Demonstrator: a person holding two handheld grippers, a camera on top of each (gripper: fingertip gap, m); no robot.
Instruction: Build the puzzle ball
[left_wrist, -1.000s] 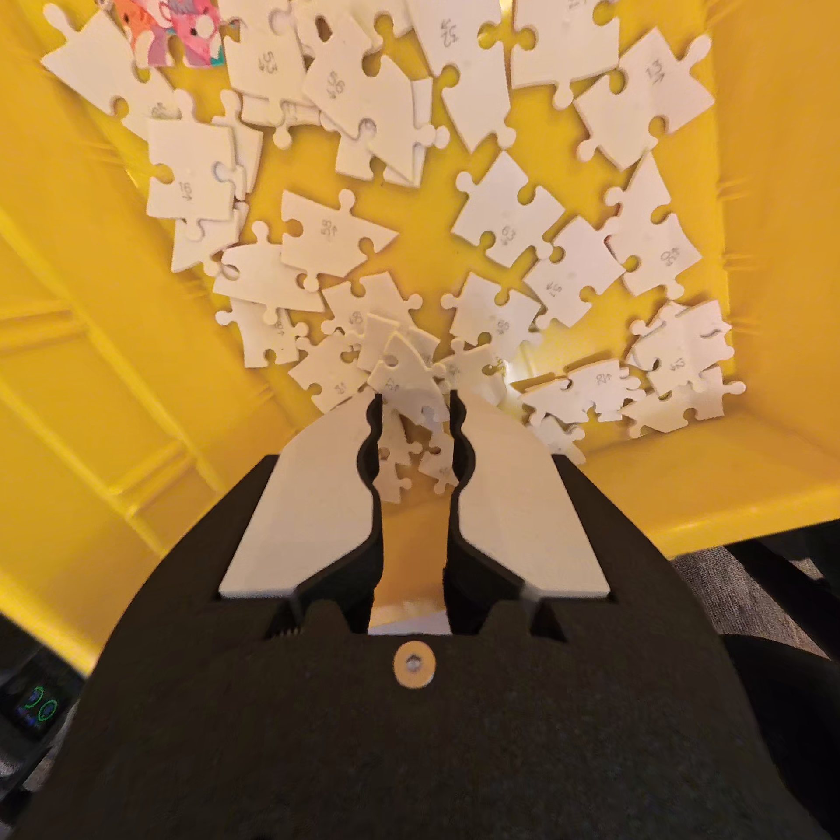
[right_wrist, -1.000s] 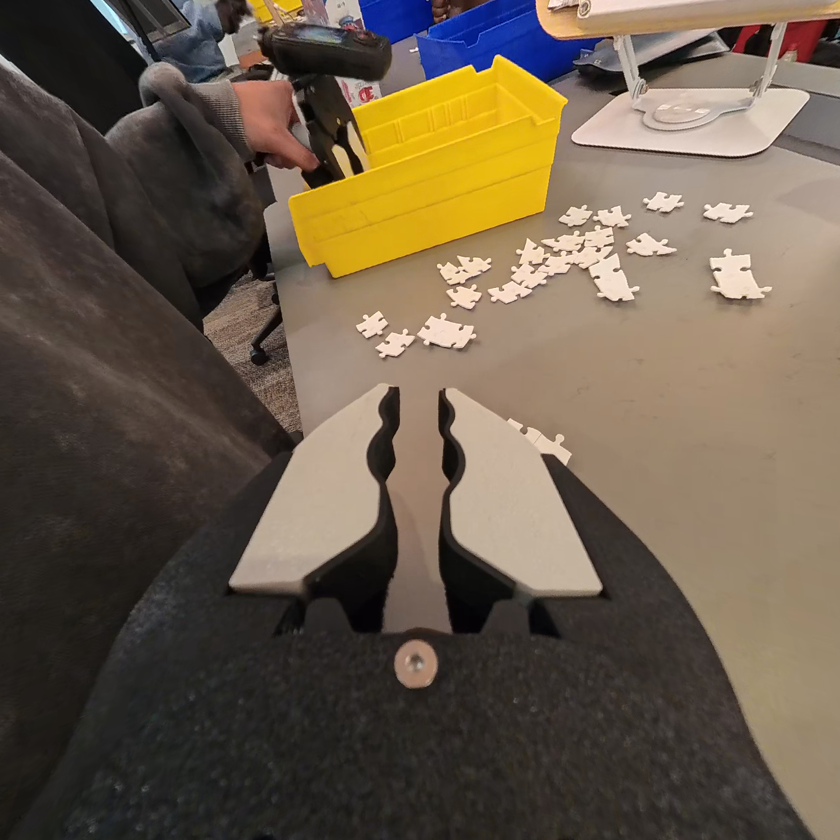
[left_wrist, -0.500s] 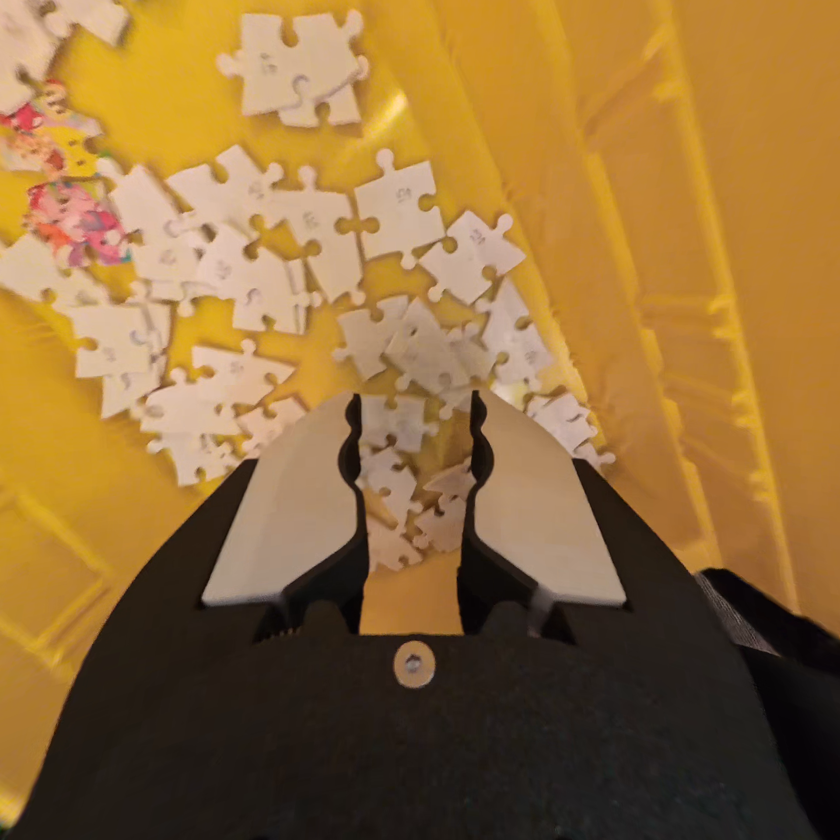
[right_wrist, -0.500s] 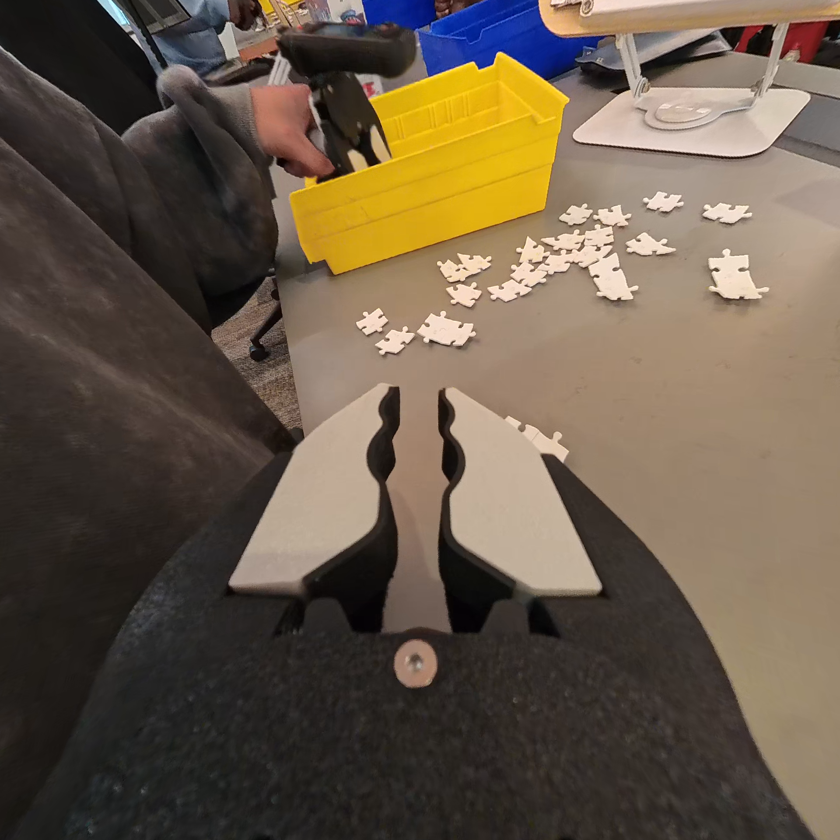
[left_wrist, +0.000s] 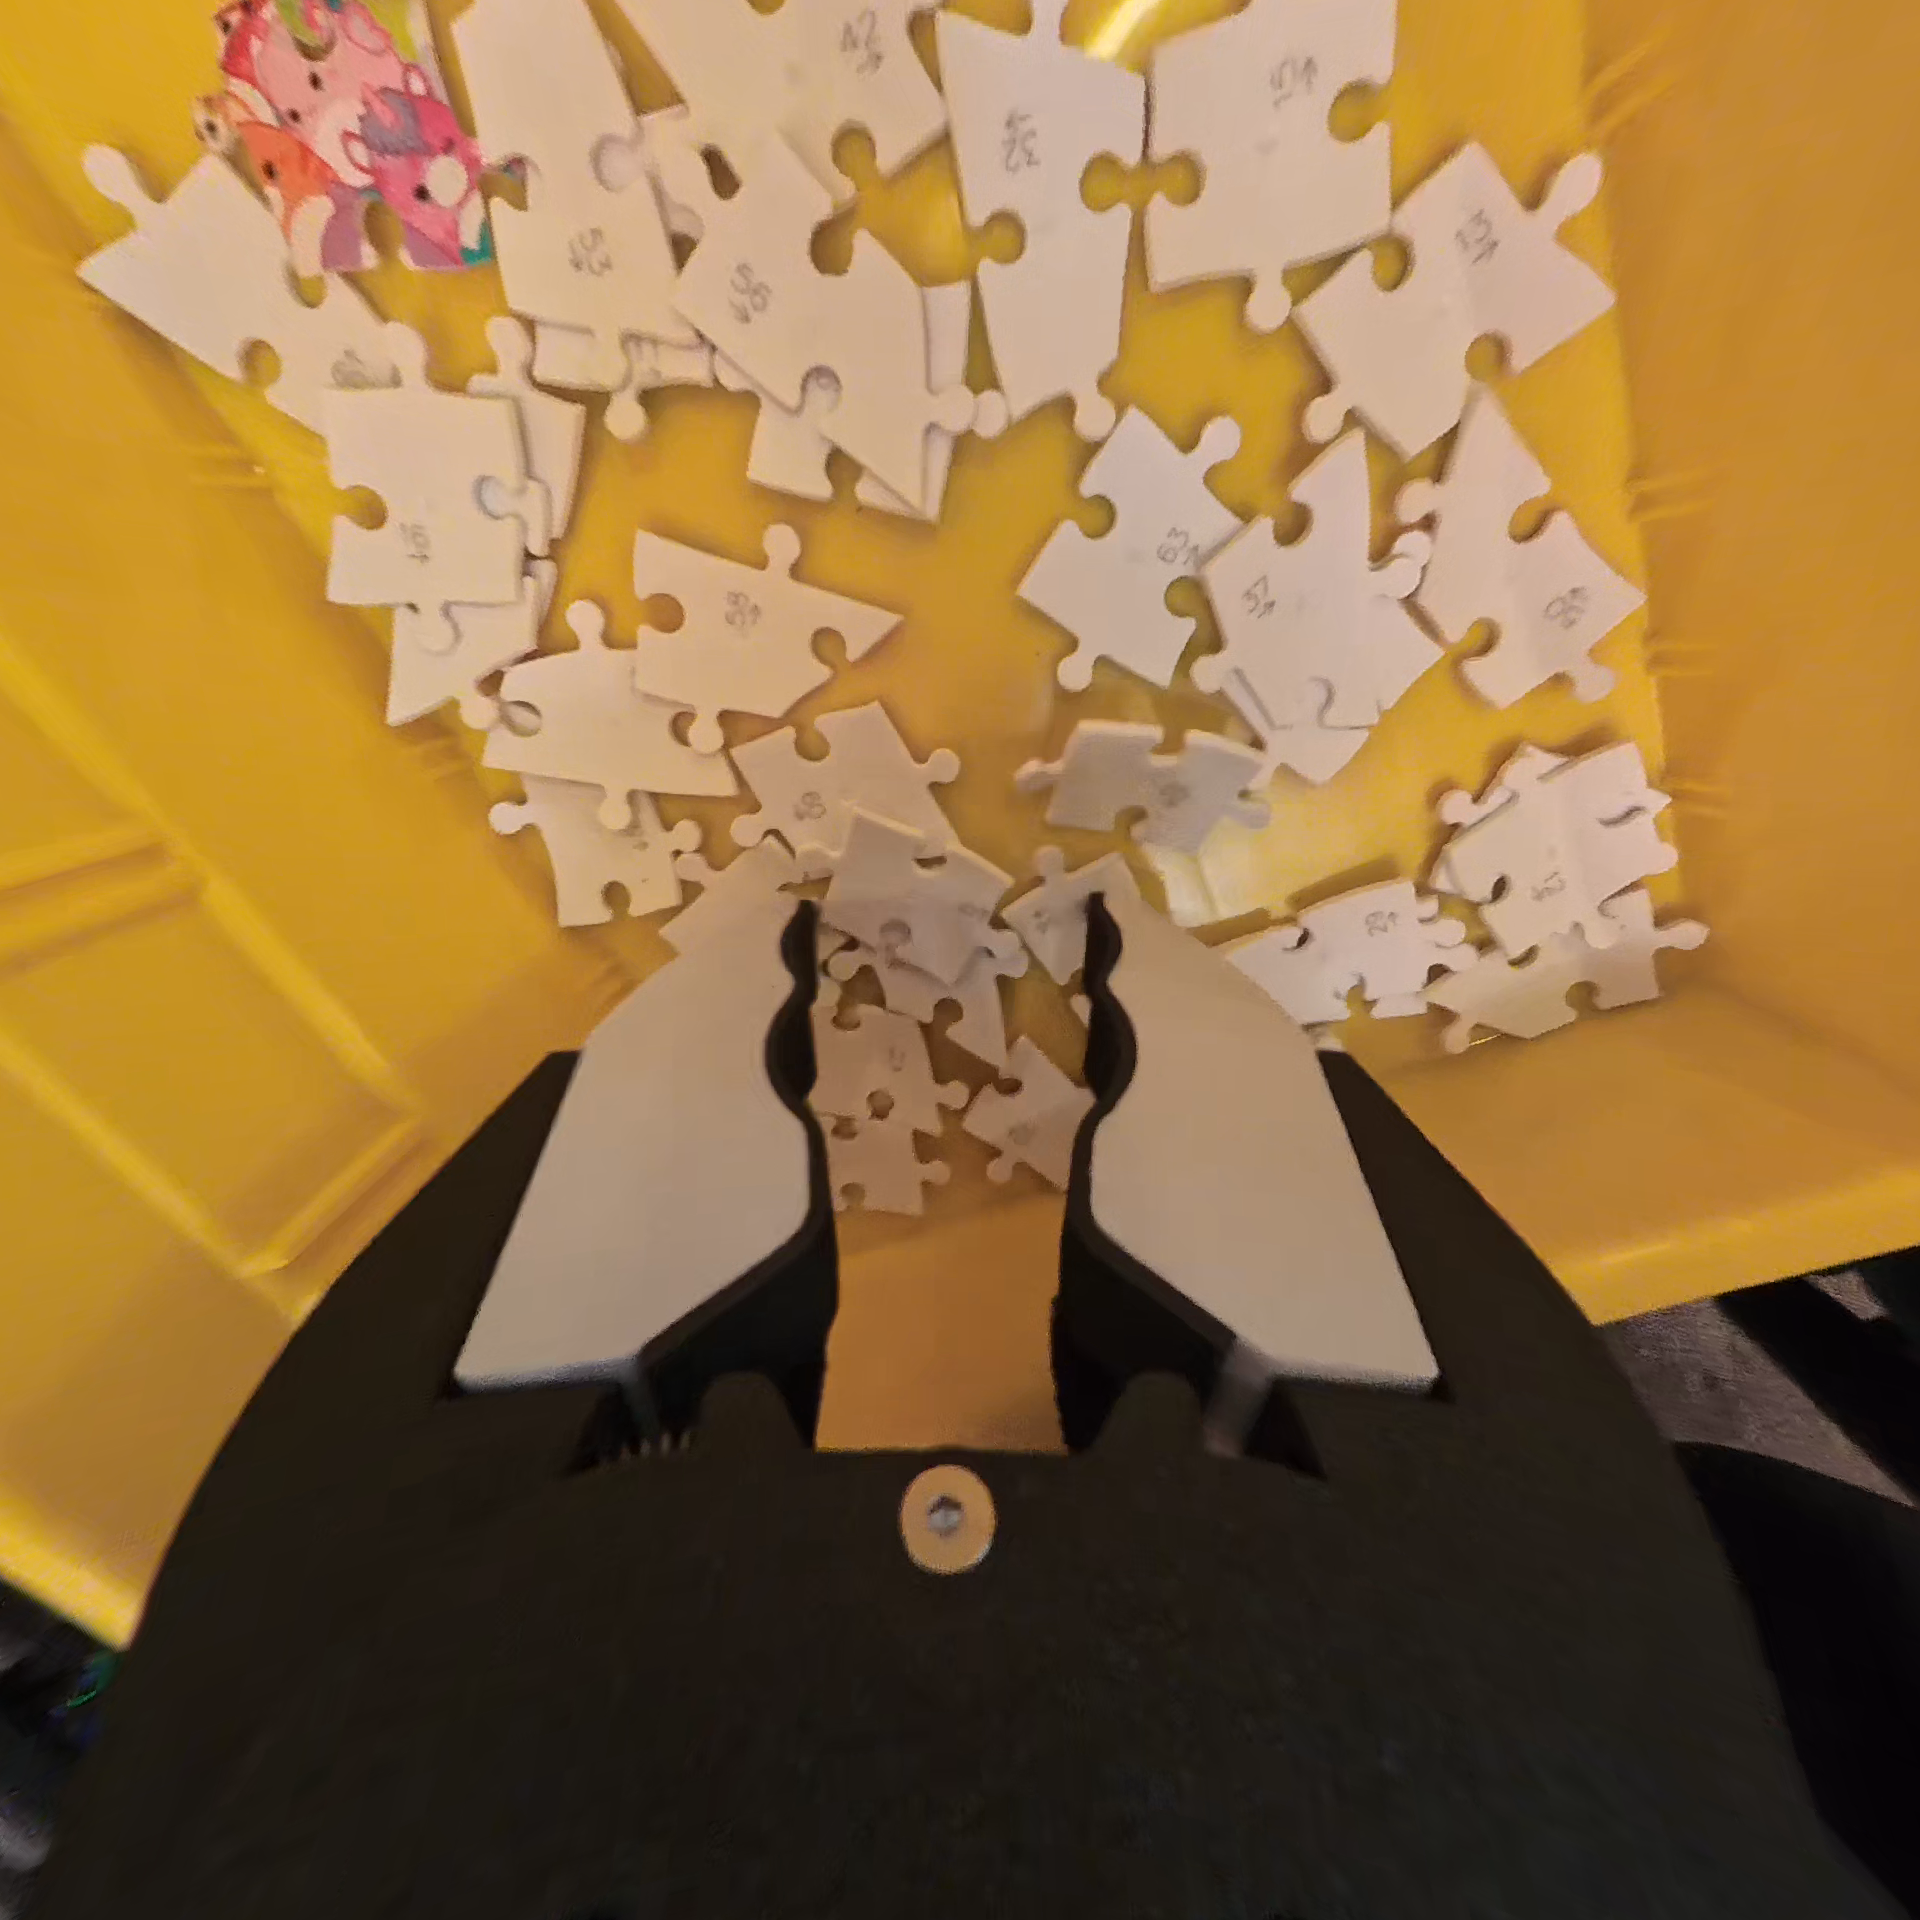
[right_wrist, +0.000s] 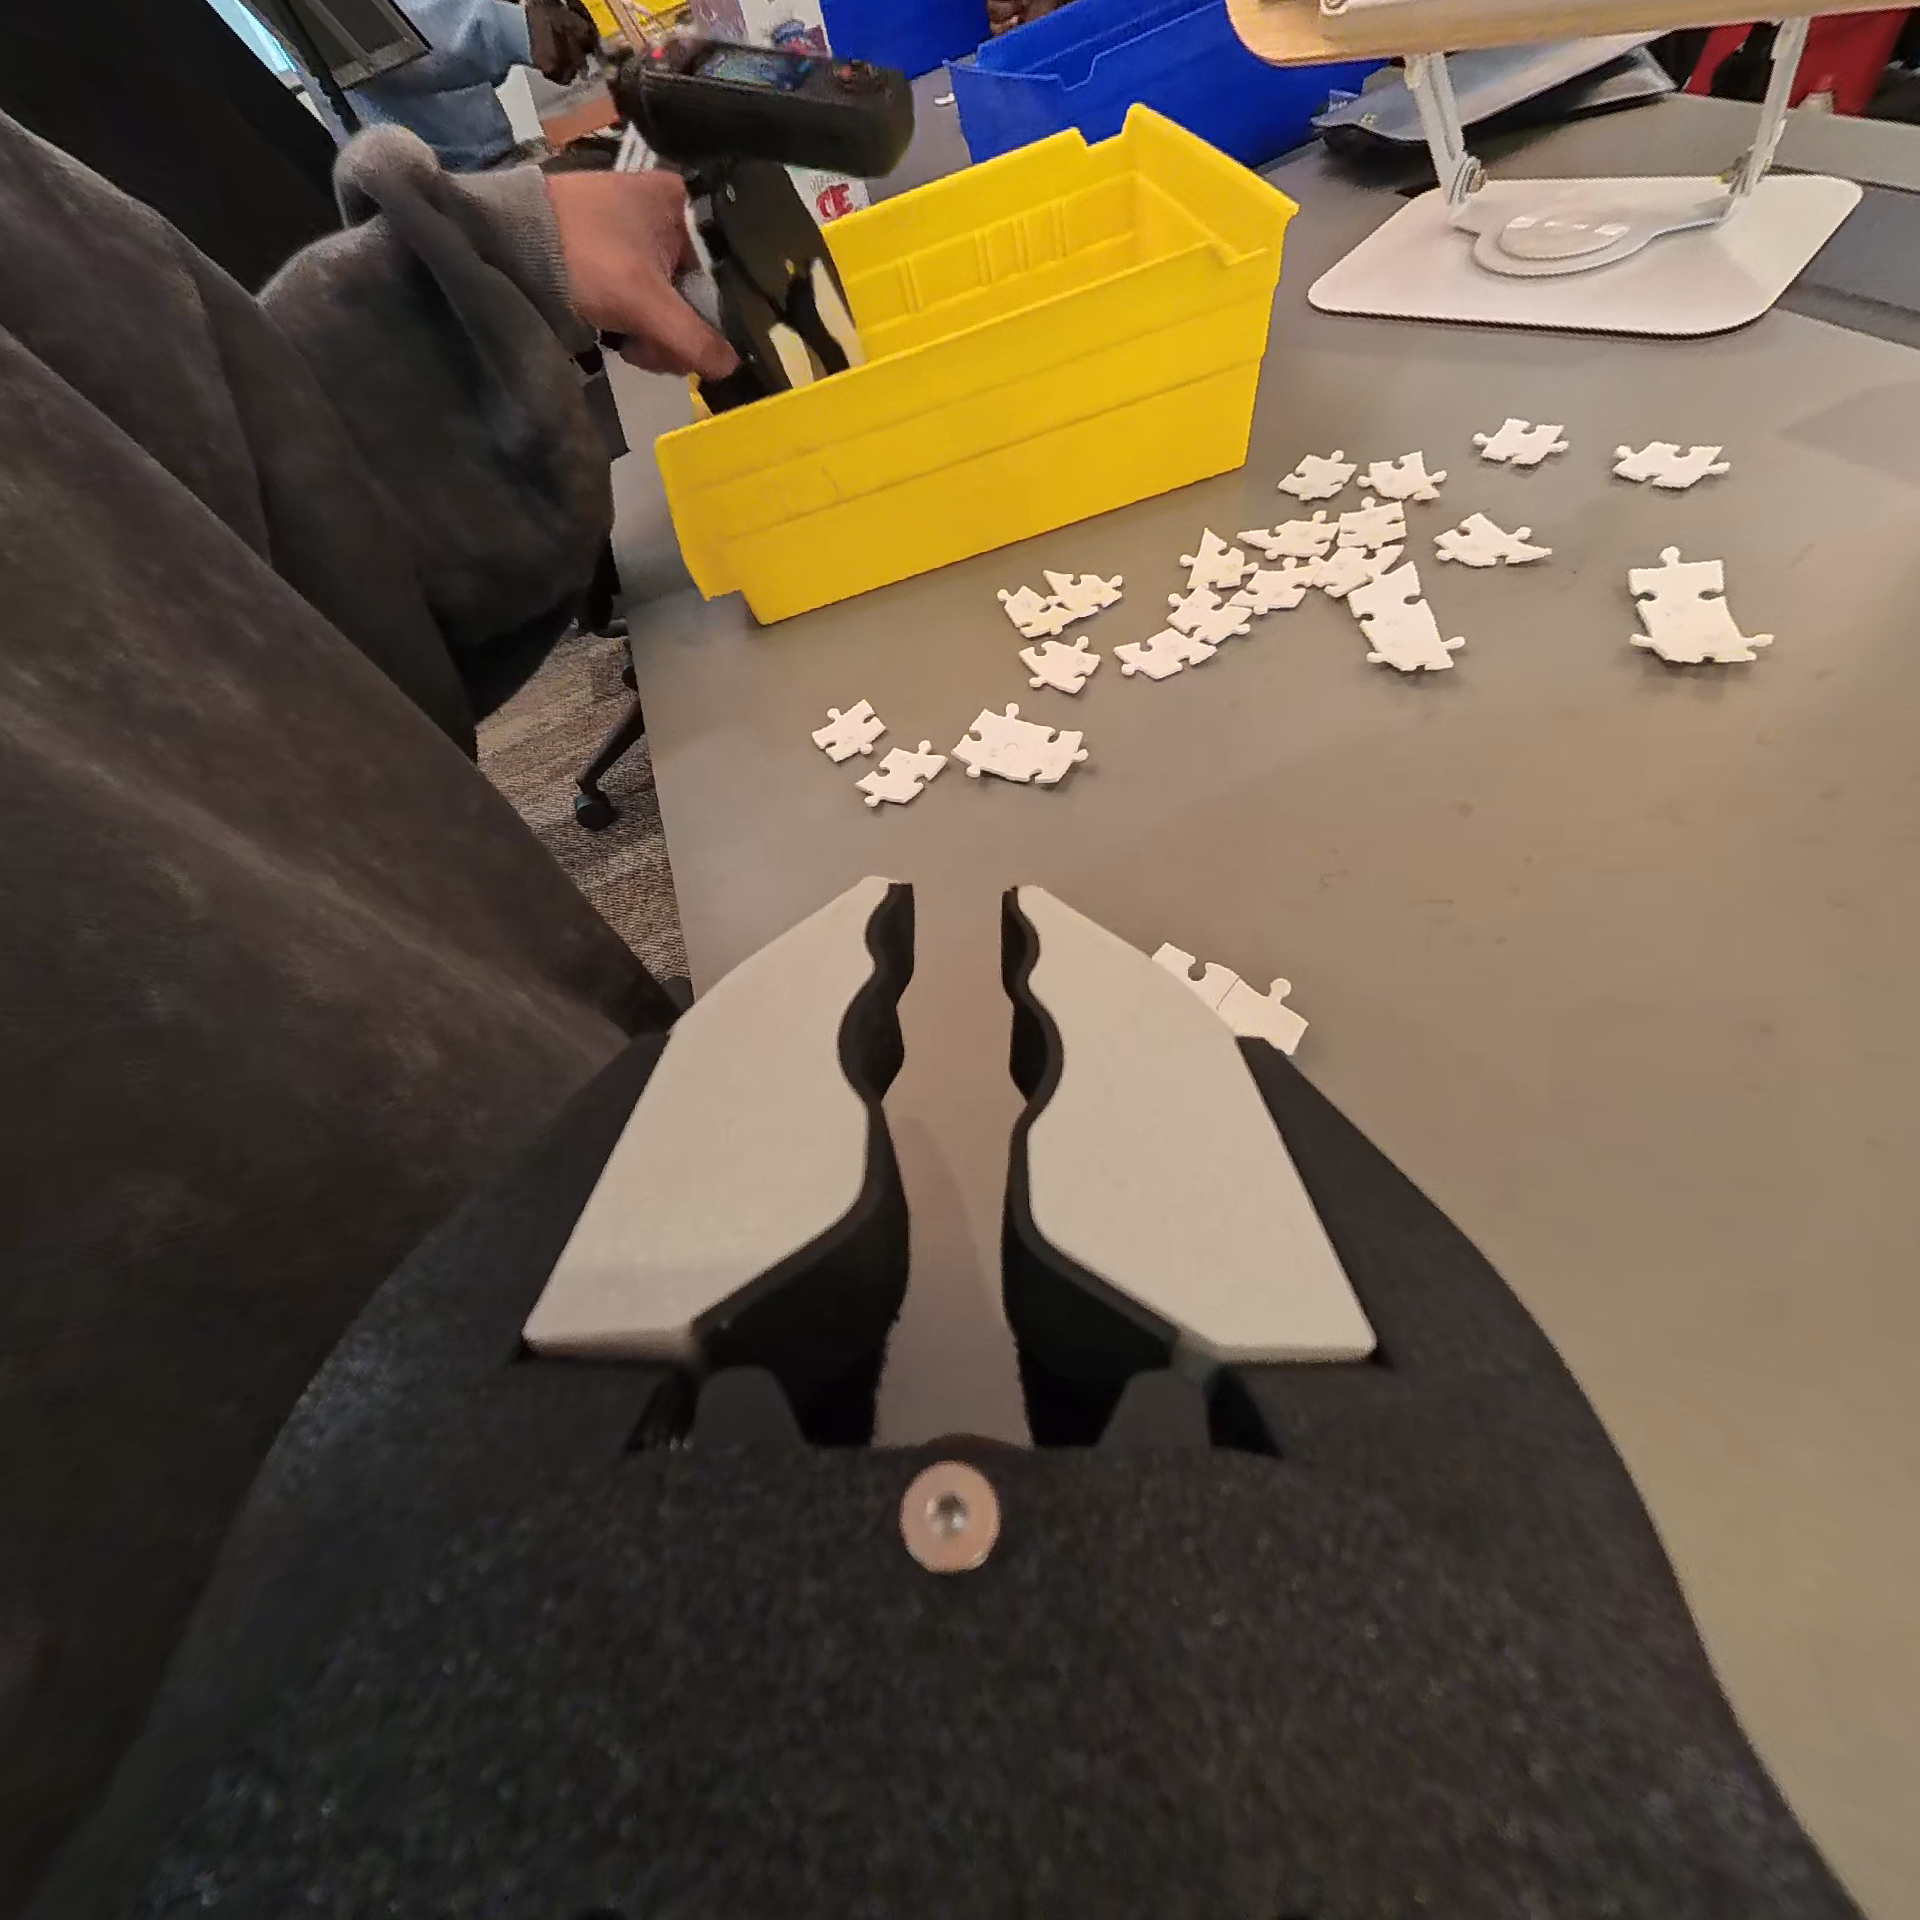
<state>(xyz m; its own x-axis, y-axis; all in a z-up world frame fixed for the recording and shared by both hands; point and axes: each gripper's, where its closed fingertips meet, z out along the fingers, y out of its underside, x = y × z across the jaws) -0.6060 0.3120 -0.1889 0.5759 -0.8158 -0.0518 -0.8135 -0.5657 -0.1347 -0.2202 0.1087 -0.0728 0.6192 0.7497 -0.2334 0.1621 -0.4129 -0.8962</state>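
Observation:
My left gripper (left_wrist: 948, 912) is open and empty inside the yellow bin (left_wrist: 156, 935), its tips just above a small heap of white puzzle pieces (left_wrist: 914, 914). Many more white pieces (left_wrist: 748, 623) lie face down on the bin floor, and one colourful printed piece (left_wrist: 353, 156) lies at the far left. The right wrist view shows the left gripper (right_wrist: 800, 332) dipping into the bin (right_wrist: 987, 457). My right gripper (right_wrist: 956, 891) hovers low over the grey table with a narrow gap and nothing in it. Two joined pieces (right_wrist: 1236, 997) lie beside its right finger.
Loose white pieces (right_wrist: 1299, 561) and two small joined strips (right_wrist: 1403, 623) (right_wrist: 1694, 623) lie on the table (right_wrist: 1558, 1039) right of the bin. A white stand base (right_wrist: 1590, 249) and a blue bin (right_wrist: 1122, 52) stand at the back. A dark sleeve (right_wrist: 260, 831) fills the left. There is about 45 centimetres between the tips of the two grippers. My right tips are about 50 centimetres from the colourful printed piece (left_wrist: 353, 156), my left tips only 11 centimetres.
The left gripper swung round inside the bin and came back over the near heap, closer, with its jaws wider apart. The right gripper has stayed still.

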